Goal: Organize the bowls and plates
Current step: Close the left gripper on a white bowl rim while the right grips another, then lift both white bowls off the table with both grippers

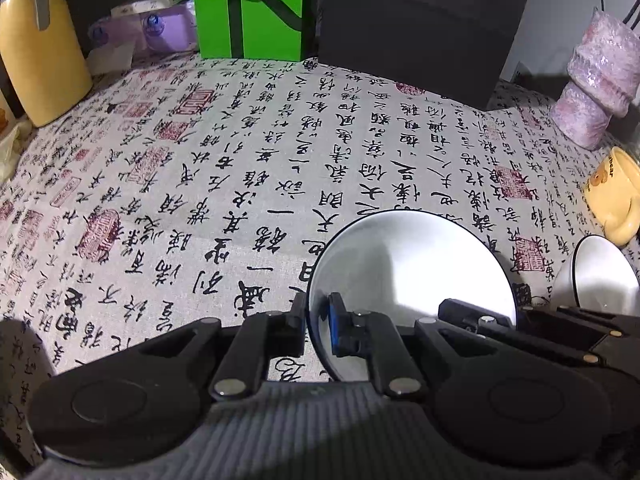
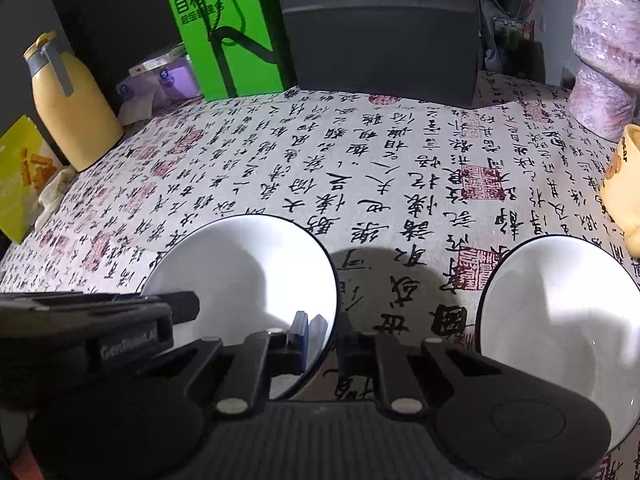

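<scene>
L gripper (image 1: 318, 326): fingers (image 1: 336, 330) nearly shut, pinching the near-left rim of the bowl (image 1: 412, 264), one finger outside the wall, the blue-padded one inside. R gripper (image 2: 322, 340): same bowl, opposite side. Its blue-padded finger is inside the rim; the other is outside, against the black edge. Gap is narrow and pads look to be on the wall, so I read both as gripping. No earlier frame, so can't say more on the closing.

Bowl sits on the surface (image 1: 200, 184) (calligraphy-print cloth), near edge, roughly centre-front. Whether it's lifted yet: can't tell, its shadow falls right beside it, prob still down.

2nd bowl (image 2: 560, 320) just to the R of the first, apart from it, upright, untouched. Same white w/ black rim, looks same size.

Step, imo: two-handed pick of bowl 1, grasp just made. Likely nest it in bowl 2.

Next move needs:
- both hands rising together, kept level; thin rim pinch = slip/tilt risk
- glazed wall is slick, no jerks
- translate R, centre over bowl 2, lower, release both sides together

Clutter well clear: yellow mug (image 1: 616, 196) far R, yellow jug (image 1: 40, 60) and green box (image 1: 252, 12) at back.
</scene>
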A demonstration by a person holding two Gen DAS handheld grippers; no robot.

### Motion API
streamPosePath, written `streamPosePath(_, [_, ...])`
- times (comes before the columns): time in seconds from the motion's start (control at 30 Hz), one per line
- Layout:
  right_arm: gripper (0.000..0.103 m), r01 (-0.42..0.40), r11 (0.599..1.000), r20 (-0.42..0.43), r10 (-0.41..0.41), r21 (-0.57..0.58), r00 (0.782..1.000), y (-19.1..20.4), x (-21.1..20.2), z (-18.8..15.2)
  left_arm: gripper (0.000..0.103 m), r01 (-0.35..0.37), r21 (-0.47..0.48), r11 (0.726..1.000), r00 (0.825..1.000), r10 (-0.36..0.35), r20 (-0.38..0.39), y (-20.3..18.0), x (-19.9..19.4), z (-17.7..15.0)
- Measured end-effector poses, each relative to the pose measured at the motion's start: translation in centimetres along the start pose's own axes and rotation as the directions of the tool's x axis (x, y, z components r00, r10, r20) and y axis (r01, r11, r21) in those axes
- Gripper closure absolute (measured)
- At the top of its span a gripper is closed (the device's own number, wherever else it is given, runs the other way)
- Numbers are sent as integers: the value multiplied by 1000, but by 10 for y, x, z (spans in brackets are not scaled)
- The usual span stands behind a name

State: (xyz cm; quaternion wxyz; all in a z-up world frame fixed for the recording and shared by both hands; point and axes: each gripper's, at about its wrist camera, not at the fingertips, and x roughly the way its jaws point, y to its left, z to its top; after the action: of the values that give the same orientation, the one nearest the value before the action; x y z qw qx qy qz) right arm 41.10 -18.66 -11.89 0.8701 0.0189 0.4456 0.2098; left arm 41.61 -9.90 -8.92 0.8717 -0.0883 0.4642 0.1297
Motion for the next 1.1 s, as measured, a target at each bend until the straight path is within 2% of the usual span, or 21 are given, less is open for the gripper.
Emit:
streamPosePath(0.23, [90,-15,1000,8,15,24,1000,-6,4,1,91,-7,-20,1000,1000,7,14,-3,2,1])
streamPosePath(0.63, [91,-18,1000,22,18,-5,1000,-3,8,5,92,-7,-58,998,1000,8,19,2,3,0])
streamPosePath(0.77, [91,-37,999,12,37,4,999,-7,10,8,91,-26,-44,999,999,27,20,-3,2,0])
streamPosePath(1.1, [90,-31,999,21,32,-23,999,-4,10,8,92,-15,-51,999,1000,16,19,0,3,0])
